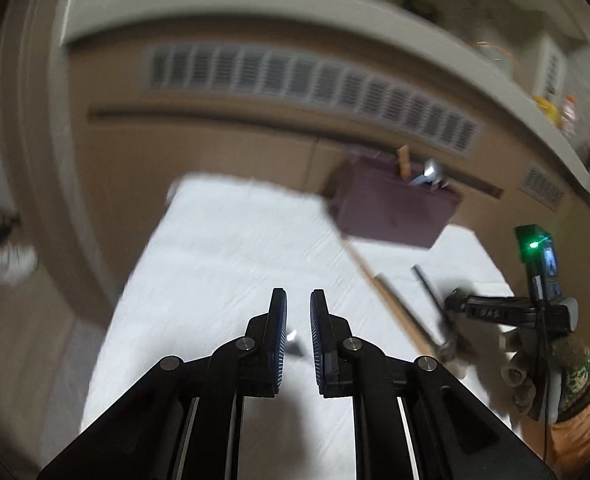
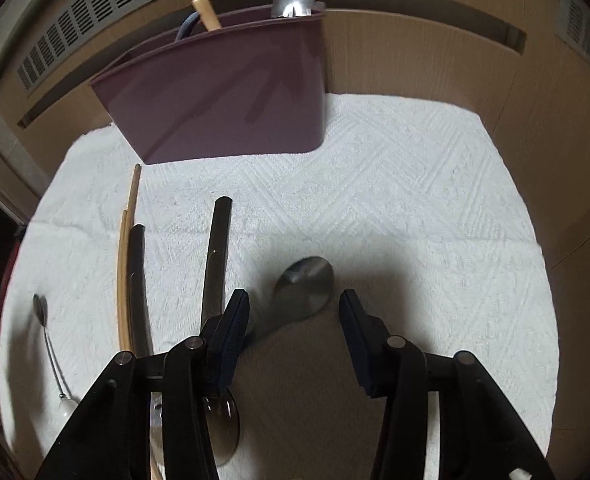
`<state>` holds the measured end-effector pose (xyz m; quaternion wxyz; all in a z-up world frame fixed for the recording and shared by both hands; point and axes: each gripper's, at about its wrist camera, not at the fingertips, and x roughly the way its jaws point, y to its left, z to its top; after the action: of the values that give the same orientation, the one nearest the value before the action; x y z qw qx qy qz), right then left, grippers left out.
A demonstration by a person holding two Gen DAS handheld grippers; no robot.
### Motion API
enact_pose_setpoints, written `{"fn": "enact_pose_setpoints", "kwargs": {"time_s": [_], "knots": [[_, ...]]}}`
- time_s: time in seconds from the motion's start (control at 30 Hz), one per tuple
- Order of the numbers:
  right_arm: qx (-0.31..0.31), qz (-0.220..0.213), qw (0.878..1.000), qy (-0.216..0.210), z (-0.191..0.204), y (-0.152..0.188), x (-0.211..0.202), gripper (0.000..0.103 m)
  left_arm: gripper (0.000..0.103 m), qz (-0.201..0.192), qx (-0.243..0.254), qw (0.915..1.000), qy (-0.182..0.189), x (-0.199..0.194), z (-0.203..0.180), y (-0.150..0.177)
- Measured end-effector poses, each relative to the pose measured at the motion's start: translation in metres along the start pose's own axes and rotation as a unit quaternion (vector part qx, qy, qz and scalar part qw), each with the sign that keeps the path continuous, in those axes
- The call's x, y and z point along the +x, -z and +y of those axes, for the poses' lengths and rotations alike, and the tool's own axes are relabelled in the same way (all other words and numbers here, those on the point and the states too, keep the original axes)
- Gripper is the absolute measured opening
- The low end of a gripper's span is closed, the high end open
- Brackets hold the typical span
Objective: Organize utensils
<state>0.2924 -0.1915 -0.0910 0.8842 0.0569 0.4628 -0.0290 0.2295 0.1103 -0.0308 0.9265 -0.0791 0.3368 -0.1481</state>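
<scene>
Utensils lie loose on a white textured cloth point(image 2: 375, 184) in the middle of the right wrist view: a large steel spoon point(image 2: 307, 284) with its bowl at centre, a black-handled utensil point(image 2: 217, 256) just left of it, a pair of pale wooden chopsticks point(image 2: 129, 248) beside a second dark handle point(image 2: 138, 280) further left, and a small thin metal spoon point(image 2: 49, 340) with a white end at the lower left. Behind them, at the upper centre, stands a purple plastic caddy point(image 2: 223, 92) that already holds a wooden handle point(image 2: 207, 12) and a metal piece point(image 2: 295, 0). The right gripper point(image 2: 295, 320) hangs over the large spoon with its jaws apart, one either side of the bowl and not pressing on it. In the left wrist view the left gripper point(image 1: 298, 320) sits at lower centre, blurred, its jaws nearly together with nothing visibly between them. The steel spoon looks stiff, fairly light and smooth, so it would likely slip if pinched across the rounded bowl; the handle, mostly hidden under the gripper, seems the safer hold. The chopsticks look light and prone to roll, best pinched together near mid-length.
</scene>
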Motion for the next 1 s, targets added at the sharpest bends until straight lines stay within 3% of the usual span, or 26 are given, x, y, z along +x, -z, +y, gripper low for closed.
{"fn": "enact_pose_setpoints", "kwargs": {"time_s": [0.17,0.23,0.33,0.47,0.57,0.8,0.87,1.0], "knots": [[-0.036,-0.005,0.999,0.013,0.02,-0.003,0.006,0.044,0.018,0.097,-0.033,0.9944,0.025,0.026,0.01,0.017],[-0.056,-0.014,0.998,0.015,0.026,-0.003,0.007,0.041,0.033,0.12,-0.046,0.9911,0.034,0.037,0.005,0.02],[-0.077,-0.017,0.997,0.009,0.028,-0.001,0.004,0.04,0.051,0.132,-0.046,0.9901,0.007,0.052,-0.011,0.018],[-0.076,-0.019,0.997,-0.021,0.014,0.007,-0.008,0.04,0.052,0.138,-0.027,0.9888,-0.051,0.072,-0.031,0.015],[-0.093,-0.042,0.995,-0.018,0.006,0.018,-0.023,0.04,0.052,0.156,-0.032,0.9858,-0.054,0.092,-0.038,0.019],[-0.09,-0.08,0.992,-0.027,-0.017,0.026,-0.045,0.04,0.052,0.14,0.057,0.9879,-0.036,0.113,-0.068,0.019],[-0.085,-0.08,0.993,-0.033,-0.021,0.026,-0.046,0.04,0.05,0.14,0.071,0.9868,-0.04,0.118,-0.069,0.017],[-0.076,-0.075,0.993,-0.041,-0.022,0.025,-0.042,0.04,0.033,0.142,0.077,0.9856,-0.049,0.126,-0.066,0.008]]}}
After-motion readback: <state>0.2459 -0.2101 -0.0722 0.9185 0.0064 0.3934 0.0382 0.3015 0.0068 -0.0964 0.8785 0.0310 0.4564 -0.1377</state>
